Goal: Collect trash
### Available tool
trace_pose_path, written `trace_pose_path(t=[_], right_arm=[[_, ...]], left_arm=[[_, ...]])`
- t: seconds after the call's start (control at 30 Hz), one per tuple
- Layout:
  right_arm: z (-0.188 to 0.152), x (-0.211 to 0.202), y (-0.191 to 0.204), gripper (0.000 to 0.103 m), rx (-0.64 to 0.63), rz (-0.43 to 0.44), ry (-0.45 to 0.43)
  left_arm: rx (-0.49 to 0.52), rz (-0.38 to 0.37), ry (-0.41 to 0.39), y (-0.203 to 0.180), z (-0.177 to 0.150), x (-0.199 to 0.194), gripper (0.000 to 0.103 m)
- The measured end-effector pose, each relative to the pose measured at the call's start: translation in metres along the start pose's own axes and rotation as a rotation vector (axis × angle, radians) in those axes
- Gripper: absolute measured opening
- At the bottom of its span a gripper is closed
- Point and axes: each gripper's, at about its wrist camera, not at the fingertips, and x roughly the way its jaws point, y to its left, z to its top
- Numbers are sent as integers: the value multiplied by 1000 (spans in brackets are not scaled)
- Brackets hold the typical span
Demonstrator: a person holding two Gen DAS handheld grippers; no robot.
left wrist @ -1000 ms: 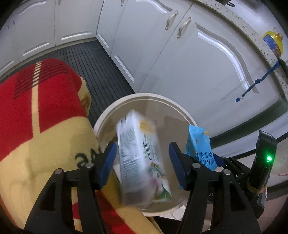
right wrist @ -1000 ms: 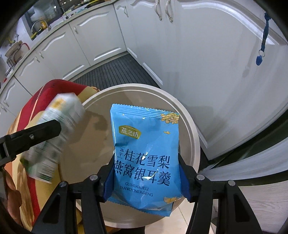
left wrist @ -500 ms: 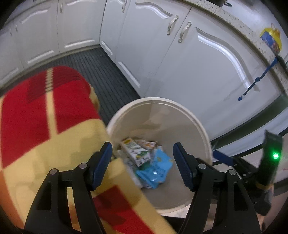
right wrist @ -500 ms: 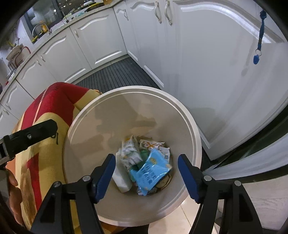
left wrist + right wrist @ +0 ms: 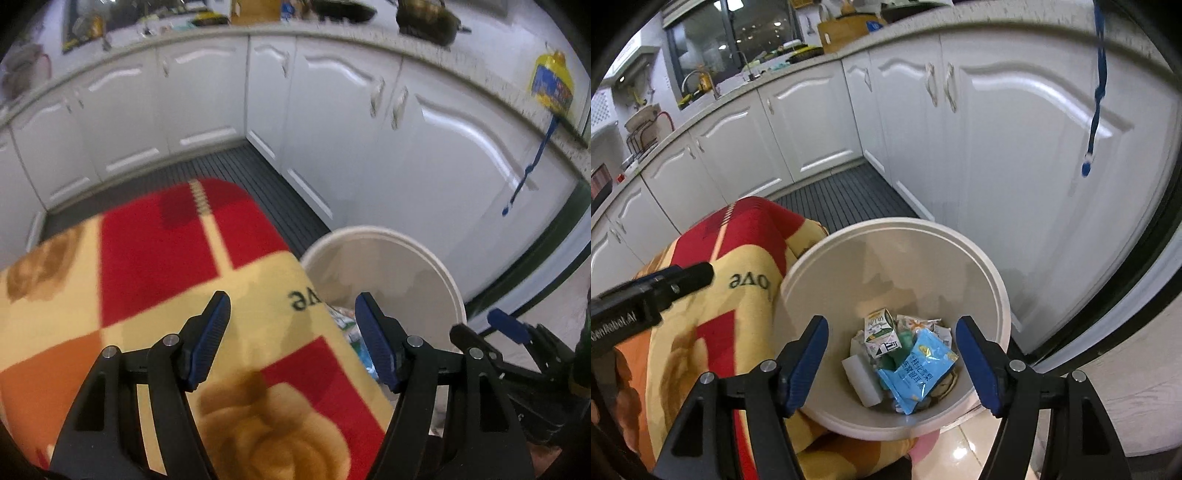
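A round white trash bin [image 5: 997,291] stands on the floor beside the cabinets. Inside it lie a blue snack packet [image 5: 918,367], a small green-and-white carton [image 5: 881,334], a white block [image 5: 860,380] and other wrappers. My right gripper [image 5: 891,356] hangs open above the bin with nothing between its fingers. My left gripper [image 5: 291,341] is open and empty over a red and yellow blanket [image 5: 159,258], with the bin [image 5: 448,280] to its right. Most of the bin's contents are hidden by the blanket in the left wrist view.
White curved kitchen cabinets [image 5: 1015,147] ring the scene, with a dark slatted mat [image 5: 842,195] on the floor. A blue strap [image 5: 1095,92] hangs from the counter. The blanket [image 5: 701,314] covers something bulky left of the bin. Cluttered countertop [image 5: 332,22] runs behind.
Both grippers let go: the carton and the blue packet dropped into the bin. Both grippers then rose and pulled back, the left one swinging over the blanket.
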Motion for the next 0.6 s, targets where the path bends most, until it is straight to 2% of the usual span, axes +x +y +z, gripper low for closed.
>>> trace_pose_path(t=[0.13, 0.23, 0.4, 0.6], right_arm=[[-4, -19, 13, 75, -9, -1, -45], [-4, -35, 22, 77, -12, -8, -89], [-6, -68, 33, 83, -4, -16, -175], [-10, -101, 46, 89, -23, -25, -260]], left_arm=[[12, 55, -109, 7, -4, -36, 69], [2, 59, -178, 14, -7, -62, 69], [-32, 37, -241, 27, -16, -97, 69], [-7, 63, -336, 30, -28, -130, 69]])
